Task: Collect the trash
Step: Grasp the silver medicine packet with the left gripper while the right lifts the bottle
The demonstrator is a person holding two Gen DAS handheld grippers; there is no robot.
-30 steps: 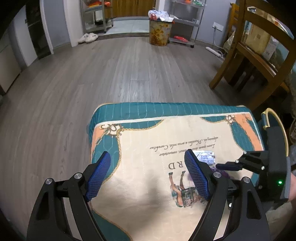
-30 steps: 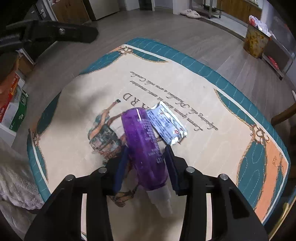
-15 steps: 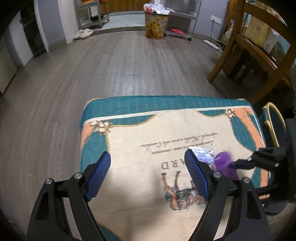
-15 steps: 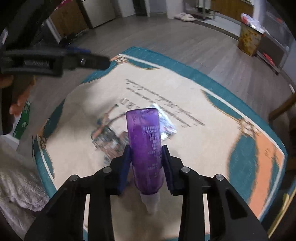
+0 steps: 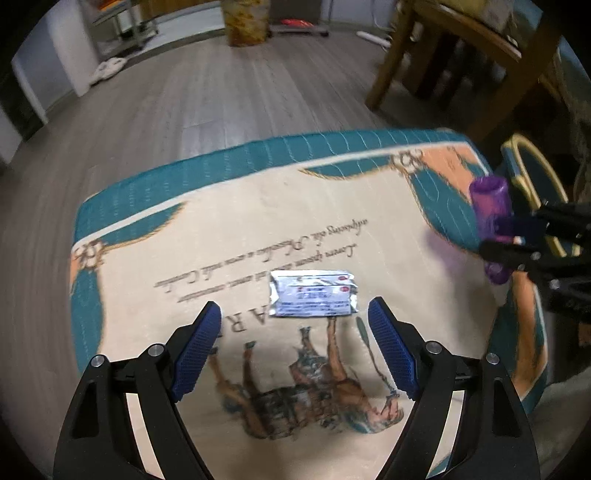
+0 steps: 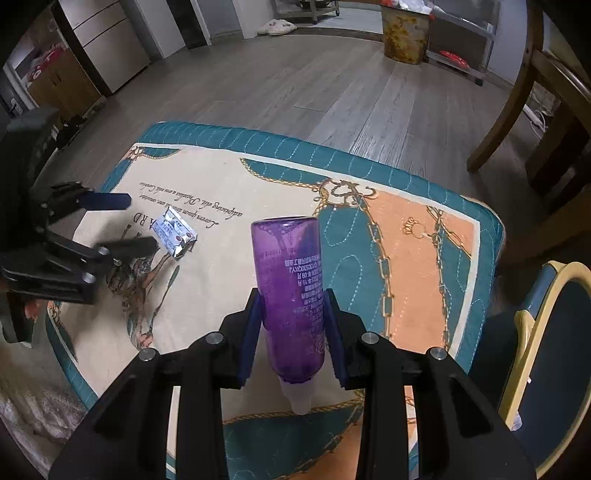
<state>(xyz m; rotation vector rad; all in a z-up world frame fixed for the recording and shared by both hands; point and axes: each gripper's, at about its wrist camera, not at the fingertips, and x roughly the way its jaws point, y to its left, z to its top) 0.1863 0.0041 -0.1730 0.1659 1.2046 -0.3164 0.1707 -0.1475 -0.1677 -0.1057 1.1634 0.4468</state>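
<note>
A silver foil packet (image 5: 312, 297) lies flat on the printed table cloth (image 5: 258, 206). My left gripper (image 5: 293, 317) hangs open just above it, with its blue fingers on either side of the packet's near edge and not touching it. My right gripper (image 6: 291, 295) is shut on a purple plastic bottle (image 6: 290, 280), which is held off the cloth with its white cap end toward the camera. In the left wrist view the bottle (image 5: 489, 206) and right gripper (image 5: 517, 236) are at the cloth's right edge. From the right wrist, the packet (image 6: 173, 234) sits by the left gripper (image 6: 140, 221).
A flowered trash bin (image 6: 404, 37) full of rubbish stands across the wooden floor at the back. A wooden chair (image 5: 461, 55) is at the far right, and a blue seat with a yellow rim (image 6: 546, 350) is beside the table. White slippers (image 6: 277, 26) lie near the doorway.
The right gripper lifted the purple bottle off the cloth and carried it right, away from the packet. The left gripper moved right and down over the packet, still open.
</note>
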